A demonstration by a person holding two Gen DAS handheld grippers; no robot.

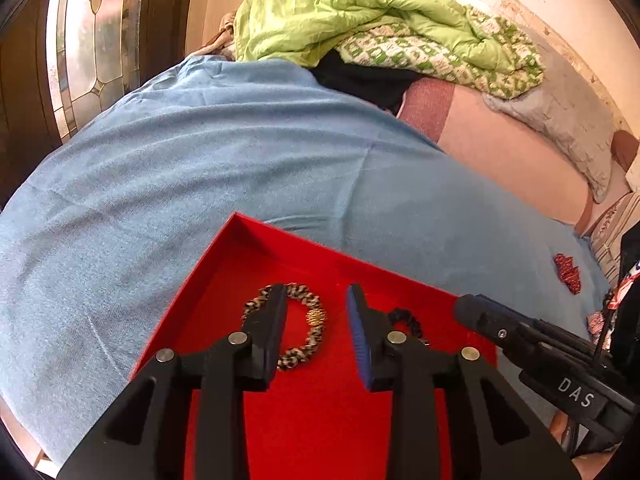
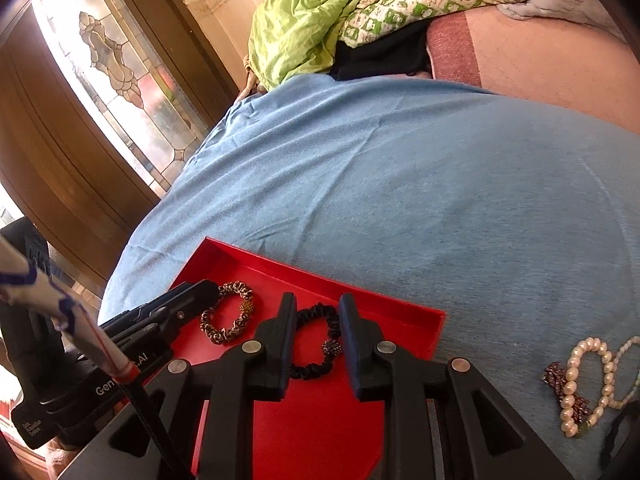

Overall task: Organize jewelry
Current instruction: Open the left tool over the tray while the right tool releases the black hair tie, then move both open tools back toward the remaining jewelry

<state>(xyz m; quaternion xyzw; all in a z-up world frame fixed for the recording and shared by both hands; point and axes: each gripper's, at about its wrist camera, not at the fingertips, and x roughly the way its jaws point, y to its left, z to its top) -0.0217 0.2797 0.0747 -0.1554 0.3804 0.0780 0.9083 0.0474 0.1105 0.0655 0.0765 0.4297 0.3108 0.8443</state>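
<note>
A red tray [image 1: 280, 240] [image 2: 400, 304] lies on the blue blanket. In it lie a leopard-pattern bracelet [image 1: 308, 300] [image 2: 228, 334] with a gold bead and a black scrunchie bracelet [image 2: 316, 312] [image 1: 408, 318] with a dark bead. My left gripper [image 1: 316, 300] is open above the tray, over the leopard bracelet. My right gripper [image 2: 318, 308] is open above the black bracelet, holding nothing. A pearl bracelet [image 2: 576, 376] and a dark red beaded bracelet [image 2: 560, 380] [image 1: 568, 272] lie on the blanket right of the tray.
The blue blanket [image 1: 200, 160] [image 2: 440, 180] covers the bed. A green quilt [image 1: 340, 12] [image 2: 320, 12] and a grey pillow [image 1: 560, 120] lie at the far end. A wooden door with stained glass [image 2: 112, 72] stands at the left.
</note>
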